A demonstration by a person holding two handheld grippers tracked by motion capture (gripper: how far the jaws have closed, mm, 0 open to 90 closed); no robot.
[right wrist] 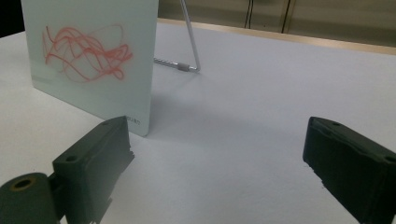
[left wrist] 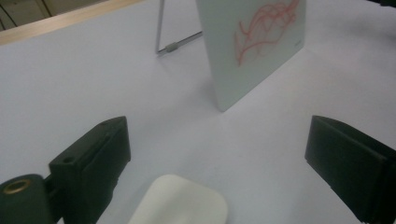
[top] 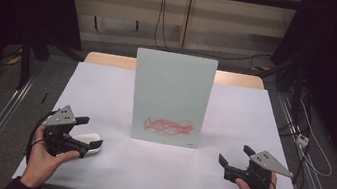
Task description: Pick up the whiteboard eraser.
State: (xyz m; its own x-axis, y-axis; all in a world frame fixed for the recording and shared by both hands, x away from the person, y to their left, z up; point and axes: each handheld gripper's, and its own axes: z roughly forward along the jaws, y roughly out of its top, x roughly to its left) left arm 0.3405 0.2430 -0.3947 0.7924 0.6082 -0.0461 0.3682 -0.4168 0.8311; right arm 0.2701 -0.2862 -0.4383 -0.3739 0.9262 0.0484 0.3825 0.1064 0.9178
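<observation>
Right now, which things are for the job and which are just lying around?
For the job:
- eraser, between the open left gripper's jaws
- board with red scribble
- right gripper, open, nothing in it

Just lying about:
- cables on the back wall
- white plug strip on the floor

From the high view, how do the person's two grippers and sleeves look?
Both the left gripper and the right gripper are black, each with two blocky jaws and a grey three-cornered plate on top. A black cable loops from each near the wrist. The sleeves at the bottom edge are dark.
</observation>
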